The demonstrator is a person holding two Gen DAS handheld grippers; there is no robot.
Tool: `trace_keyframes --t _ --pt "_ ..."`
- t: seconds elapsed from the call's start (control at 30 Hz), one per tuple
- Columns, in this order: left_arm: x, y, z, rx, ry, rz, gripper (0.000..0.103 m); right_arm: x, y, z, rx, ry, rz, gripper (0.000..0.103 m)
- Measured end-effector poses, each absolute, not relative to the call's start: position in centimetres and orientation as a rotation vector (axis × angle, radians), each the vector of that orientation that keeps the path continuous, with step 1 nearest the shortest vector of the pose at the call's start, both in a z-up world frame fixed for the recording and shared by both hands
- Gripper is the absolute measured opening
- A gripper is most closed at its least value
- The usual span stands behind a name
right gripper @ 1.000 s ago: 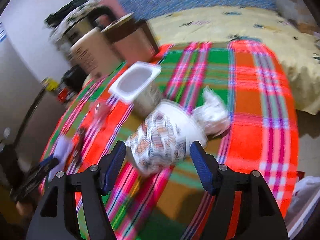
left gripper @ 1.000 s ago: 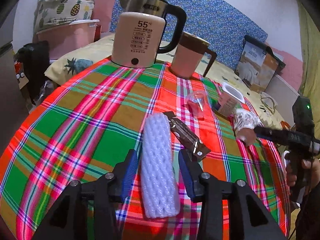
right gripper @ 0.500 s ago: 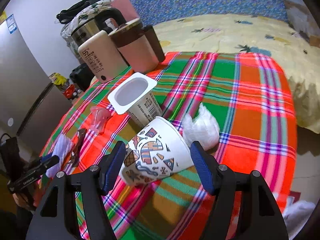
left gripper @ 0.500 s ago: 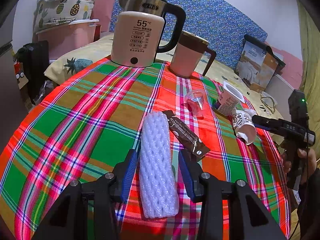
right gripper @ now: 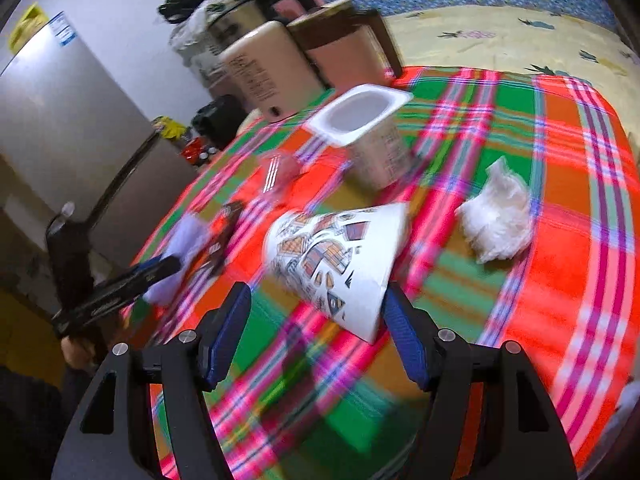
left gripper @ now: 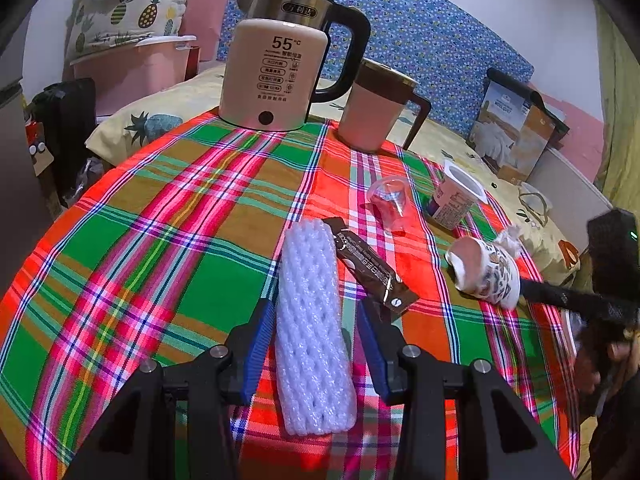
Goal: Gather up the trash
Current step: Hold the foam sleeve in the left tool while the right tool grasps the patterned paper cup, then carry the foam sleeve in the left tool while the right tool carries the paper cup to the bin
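On the plaid table (left gripper: 132, 208), your right gripper (right gripper: 316, 332) has swung round the tipped paper cup (right gripper: 340, 258), jaws wide and not yet gripping. Your left gripper (left gripper: 316, 344) stays half-open astride the foam sleeve (left gripper: 312, 328), pickup pending.

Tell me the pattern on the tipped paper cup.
Paper cup: white with multicoloured geometric shapes; right wrist view.

right gripper (right gripper: 316, 336) swings, view blurs | patterned white paper cup (right gripper: 340, 260) now tipped rim-toward-camera between its wide-apart fingers
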State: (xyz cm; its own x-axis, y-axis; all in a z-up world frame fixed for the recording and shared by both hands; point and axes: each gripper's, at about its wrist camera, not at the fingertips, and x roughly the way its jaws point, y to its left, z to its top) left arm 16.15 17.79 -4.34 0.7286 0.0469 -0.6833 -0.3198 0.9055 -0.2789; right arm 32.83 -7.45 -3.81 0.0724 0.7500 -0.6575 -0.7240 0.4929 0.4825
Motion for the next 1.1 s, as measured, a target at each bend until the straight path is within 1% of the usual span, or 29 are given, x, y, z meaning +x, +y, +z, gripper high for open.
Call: trace_keyframes --t 0.13,0.23,0.37,0.47,0.67,0.87,0.9,0.93,1.03,1.1 --pt "16.0 17.4 -4.3 -0.39 0.731 0.195 0.043 29.6 -6.6 -3.2 0.008 0.983 1.114 0.069" --pt "16.0 17.4 -4.4 -0.389 0.734 0.188 0.043 29.4 -6.7 -3.2 0.071 0.978 1.05 0.069" --pt "16.0 17.3 -4.4 -0.392 0.736 0.185 0.043 30.8 -6.5 -3.7 0.171 0.984 0.932 0.058" --pt "16.1 17.4 -4.6 -0.395 0.745 0.182 0.043 31.7 -6.6 -4.6 0.245 1.022 0.885 0.043" --pt "16.2 17.7 -4.8 -0.41 0.748 0.18 0.043 32.3 -7.3 -6.1 0.377 1.087 0.829 0.043" --pt "16.3 17.6 -4.9 -0.408 0.751 0.18 0.043 33.0 -6.9 -6.4 0.428 1.087 0.833 0.042" --pt "16.3 17.6 -5.0 -0.409 0.75 0.179 0.043 33.2 -6.8 -6.4 0.436 1.088 0.827 0.034" --pt "16.4 17.7 -5.0 -0.411 0.75 0.178 0.043 33.3 -6.7 -6.4 0.447 1.091 0.832 0.028" --pt "16.3 17.7 -5.0 -0.418 0.746 0.176 0.043 32.9 -6.8 -6.1 0.452 1.079 0.835 0.023" --pt "16.3 17.7 -5.0 -0.417 0.744 0.171 0.031 32.4 -7.0 -5.6 0.446 1.06 0.829 0.018"
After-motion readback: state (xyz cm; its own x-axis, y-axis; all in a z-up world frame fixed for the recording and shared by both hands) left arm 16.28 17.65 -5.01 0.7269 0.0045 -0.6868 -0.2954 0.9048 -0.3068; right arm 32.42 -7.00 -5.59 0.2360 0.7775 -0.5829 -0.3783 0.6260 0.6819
